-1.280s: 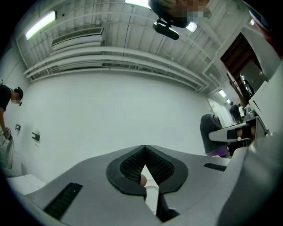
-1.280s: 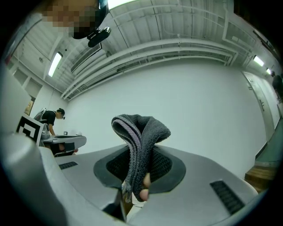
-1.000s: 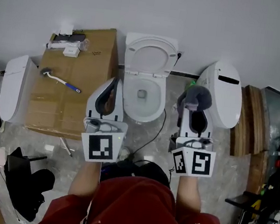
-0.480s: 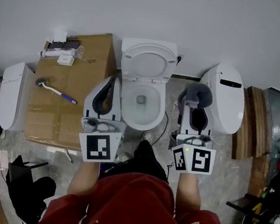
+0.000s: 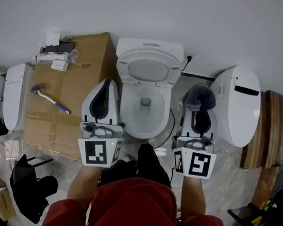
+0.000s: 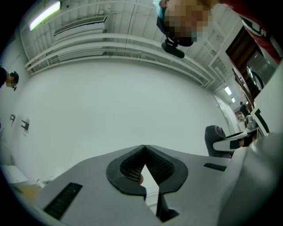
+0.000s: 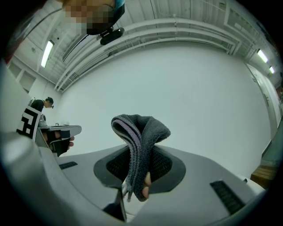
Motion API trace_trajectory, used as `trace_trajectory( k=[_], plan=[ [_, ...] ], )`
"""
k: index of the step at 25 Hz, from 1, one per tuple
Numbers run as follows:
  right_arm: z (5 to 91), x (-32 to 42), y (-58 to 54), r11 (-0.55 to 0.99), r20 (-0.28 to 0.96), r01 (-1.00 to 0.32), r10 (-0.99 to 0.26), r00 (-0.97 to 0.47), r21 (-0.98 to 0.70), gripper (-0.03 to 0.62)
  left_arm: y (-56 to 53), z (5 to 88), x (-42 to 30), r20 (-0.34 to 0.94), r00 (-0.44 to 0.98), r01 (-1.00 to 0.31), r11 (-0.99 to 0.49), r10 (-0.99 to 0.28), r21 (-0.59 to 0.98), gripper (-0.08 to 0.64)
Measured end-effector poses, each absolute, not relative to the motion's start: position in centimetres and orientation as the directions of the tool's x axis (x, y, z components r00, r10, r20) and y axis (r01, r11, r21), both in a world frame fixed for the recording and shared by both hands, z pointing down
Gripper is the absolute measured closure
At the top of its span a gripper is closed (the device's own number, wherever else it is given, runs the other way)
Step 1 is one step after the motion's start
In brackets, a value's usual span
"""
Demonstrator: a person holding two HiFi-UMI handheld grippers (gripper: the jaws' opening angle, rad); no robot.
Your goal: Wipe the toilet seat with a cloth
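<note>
Cloth (image 7: 140,132), a soft, light, limp grey towel, was pinched in a folded bunch by the closed right claw (image 5: 199,103). It hung just right of the toilet (image 5: 126,115), not touching it. Gripped mid-fold, it would likely drape and wipe easily. The left claw (image 6: 144,149) was closed and empty.

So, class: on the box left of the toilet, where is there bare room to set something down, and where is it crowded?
Free: the box top between brush and toilet, and its near half in front of the brush. Crowded: the far corner, with small clutter.
</note>
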State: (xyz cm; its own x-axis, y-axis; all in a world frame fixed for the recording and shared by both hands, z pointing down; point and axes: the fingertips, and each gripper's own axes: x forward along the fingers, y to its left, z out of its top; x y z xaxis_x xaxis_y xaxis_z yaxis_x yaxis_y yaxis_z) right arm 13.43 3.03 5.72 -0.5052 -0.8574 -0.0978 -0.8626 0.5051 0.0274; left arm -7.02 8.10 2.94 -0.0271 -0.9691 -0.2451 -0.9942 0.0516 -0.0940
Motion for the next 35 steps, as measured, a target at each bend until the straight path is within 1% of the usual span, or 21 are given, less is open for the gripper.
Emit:
trace_trajectory(
  k=[4, 9, 14, 18, 22, 25, 30, 35],
  plan=[
    [9.9, 13.6, -0.8, 0.516, -0.069, -0.857, -0.855, -0.515, 0.003, 0.514, 4.9, 6.7, -6.4, -0.224, -0.011, -0.993, 0.036, -0.974, -0.11, 0.549],
    [18.1, 12.3, -4.1, 0.496, 0.036, -0.868, -0.867, -0.496, -0.015, 0.514, 2.4, 14.0, -7.4, -0.164, 0.01, -0.997, 0.003, -0.986, -0.079, 0.548],
    [28.6, 10.3, -6.1, 0.479, 0.11, -0.877, -0.87, -0.48, -0.04, 0.514, 0.9, 24.2, -9.4, -0.084, 0.033, -0.995, -0.025, -0.996, -0.094, 0.549],
    [37.1, 9.4, -6.8, 0.457, 0.156, -0.888, -0.875, -0.459, -0.051, 0.514, 0.2, 32.8, -10.1, -0.019, 0.065, -0.995, -0.063, -0.998, -0.076, 0.548],
    [44.5, 8.7, -6.3, 0.445, 0.201, -0.893, -0.871, -0.447, -0.057, 0.514, 0.7, 40.0, -10.9, 0.02, 0.064, -0.997, -0.065, -0.998, -0.038, 0.549],
    [49.4, 8.1, -5.8, 0.448, 0.233, -0.892, -0.863, -0.448, -0.06, 0.514, 0.3, 44.8, -11.5, 0.039, 0.062, -0.997, -0.064, -0.997, -0.039, 0.549],
    [54.9, 7.3, -5.1, 0.46, 0.274, -0.886, -0.846, -0.458, -0.06, 0.514, -0.5, 50.7, -12.1, 0.075, 0.055, -0.997, -0.059, -0.996, -0.051, 0.549],
    [57.6, 7.3, -6.1, 0.444, 0.299, -0.893, -0.845, -0.443, -0.068, 0.514, -1.9, 54.0, -12.7, 0.104, 0.043, -0.997, -0.049, -0.994, -0.054, 0.548]
  ],
)
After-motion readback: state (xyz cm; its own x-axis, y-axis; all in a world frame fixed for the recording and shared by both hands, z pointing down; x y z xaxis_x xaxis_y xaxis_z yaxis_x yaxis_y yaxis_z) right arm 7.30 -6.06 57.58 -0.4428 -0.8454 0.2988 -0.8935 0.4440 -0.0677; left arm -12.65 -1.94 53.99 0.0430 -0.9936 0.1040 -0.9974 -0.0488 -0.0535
